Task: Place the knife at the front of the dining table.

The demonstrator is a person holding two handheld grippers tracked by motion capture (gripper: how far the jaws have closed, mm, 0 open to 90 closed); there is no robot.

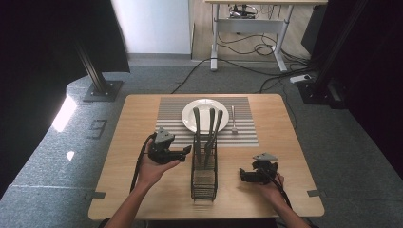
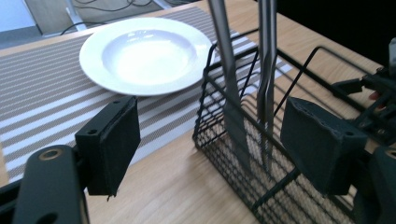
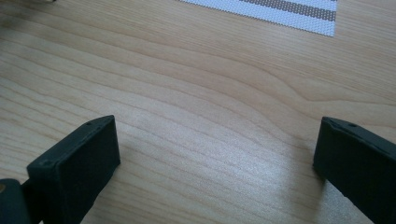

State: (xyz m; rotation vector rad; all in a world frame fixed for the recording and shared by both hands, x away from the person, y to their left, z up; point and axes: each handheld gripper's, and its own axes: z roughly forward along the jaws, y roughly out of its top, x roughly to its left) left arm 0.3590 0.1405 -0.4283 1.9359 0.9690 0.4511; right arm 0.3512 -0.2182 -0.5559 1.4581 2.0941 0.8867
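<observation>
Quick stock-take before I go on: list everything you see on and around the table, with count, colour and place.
Table: one, light wood, centre.
Placemat: one, grey-and-white striped, far middle of the table.
Plate: one, white, on the placemat.
Fork: one, silver, on the placemat right of the plate.
Wire basket: one, black, near middle of the table.
Utensils: three, grey handles, standing in the basket.
Desk: one, white legs, behind, cables under it.
Left hand-held gripper: black, open, beside the basket.
Right hand-held gripper: black, open, over bare wood.
</observation>
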